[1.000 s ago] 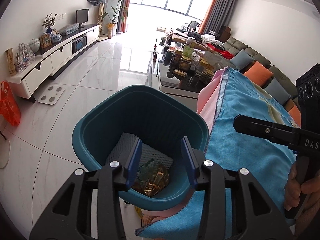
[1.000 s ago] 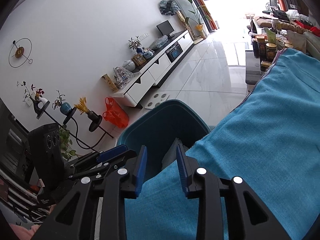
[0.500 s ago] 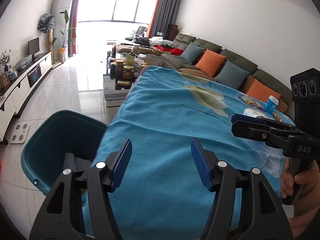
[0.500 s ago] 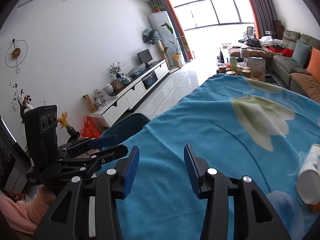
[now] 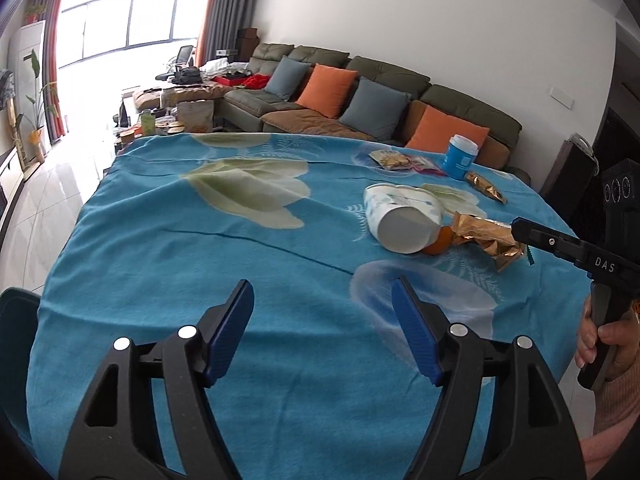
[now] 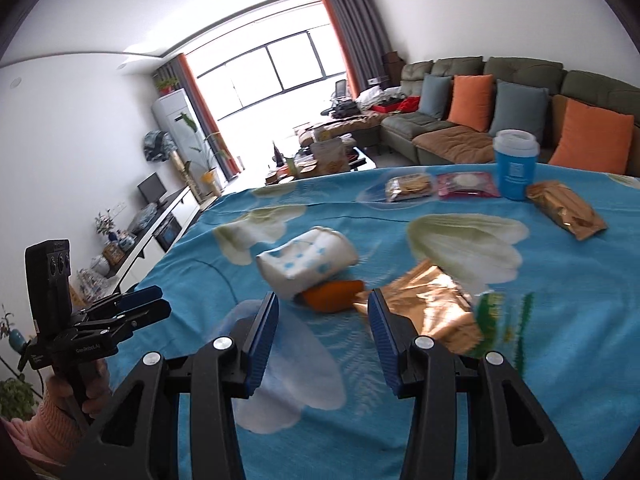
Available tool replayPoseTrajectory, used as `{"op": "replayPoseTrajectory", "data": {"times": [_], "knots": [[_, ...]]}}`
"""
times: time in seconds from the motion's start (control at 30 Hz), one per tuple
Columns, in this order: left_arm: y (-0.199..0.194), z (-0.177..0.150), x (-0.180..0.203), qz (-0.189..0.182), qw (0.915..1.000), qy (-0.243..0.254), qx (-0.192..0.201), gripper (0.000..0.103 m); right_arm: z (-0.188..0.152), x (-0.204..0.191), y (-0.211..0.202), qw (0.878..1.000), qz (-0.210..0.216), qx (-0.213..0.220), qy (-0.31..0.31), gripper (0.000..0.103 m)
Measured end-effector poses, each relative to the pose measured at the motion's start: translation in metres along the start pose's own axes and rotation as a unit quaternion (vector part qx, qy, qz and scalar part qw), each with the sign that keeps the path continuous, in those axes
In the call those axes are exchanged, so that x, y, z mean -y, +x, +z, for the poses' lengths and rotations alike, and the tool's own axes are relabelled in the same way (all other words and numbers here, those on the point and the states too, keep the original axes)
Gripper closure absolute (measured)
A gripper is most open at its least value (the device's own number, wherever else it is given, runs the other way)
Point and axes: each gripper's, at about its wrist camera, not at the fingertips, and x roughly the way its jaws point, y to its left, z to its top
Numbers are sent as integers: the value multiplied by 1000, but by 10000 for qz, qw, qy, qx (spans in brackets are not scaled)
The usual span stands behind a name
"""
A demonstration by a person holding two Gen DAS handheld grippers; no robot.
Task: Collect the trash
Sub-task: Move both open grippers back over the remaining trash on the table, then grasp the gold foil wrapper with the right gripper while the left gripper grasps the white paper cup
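Note:
On the blue cloth-covered table [image 5: 200,280] lie a tipped white paper cup [image 5: 400,220], an orange peel piece [image 5: 438,242] and a crumpled gold foil wrapper [image 5: 486,236]. My left gripper [image 5: 322,292] hovers over bare cloth well short of them, jaws opening, nothing between them. My right gripper [image 6: 323,300] is open just short of the orange peel [image 6: 332,296], with the white cup [image 6: 308,262] behind it and the gold wrapper [image 6: 432,308] beside its right finger. Its tip [image 5: 518,227] shows by the wrapper in the left wrist view.
A blue lidded cup [image 6: 514,164], two snack packets [image 6: 408,188] and another gold wrapper [image 6: 566,210] lie at the table's far side. The teal bin [image 5: 16,320] stands at the table's left end. A sofa with cushions [image 5: 340,92] runs behind.
Both grippers swung away from the teal bin, where a gold wrapper lay, and over the table toward the trash. Both pairs of jaws opened wider, the left more.

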Motion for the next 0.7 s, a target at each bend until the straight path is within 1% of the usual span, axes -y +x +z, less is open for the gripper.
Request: {"op": "replayPoseTrajectory", "data": {"times": [0.13,0.27,0.33,0.43,0.53,0.63,0.7], "knots": [[21,15,23,-134,9996,223,-92,29,-6,34,-13,9991,-299,117,282,59],[41,29,37,-231,9989,356,-201,26,-14,57,-14,9977,-372,77,554,59],[52,35,43,-196,9987,394,-256,24,-16,67,-16,9972,-292,29,689,59],[70,42,47,-238,9981,409,-385,22,-17,72,-10,9966,-178,-59,801,59],[85,48,48,-239,9975,396,-525,22,-19,74,-4,9955,-13,-125,935,59],[98,54,48,-321,9969,340,-627,22,-19,76,1,9946,99,-164,1016,59],[106,55,48,-359,9965,308,-694,26,-19,76,3,9939,204,-191,1071,61]]}}
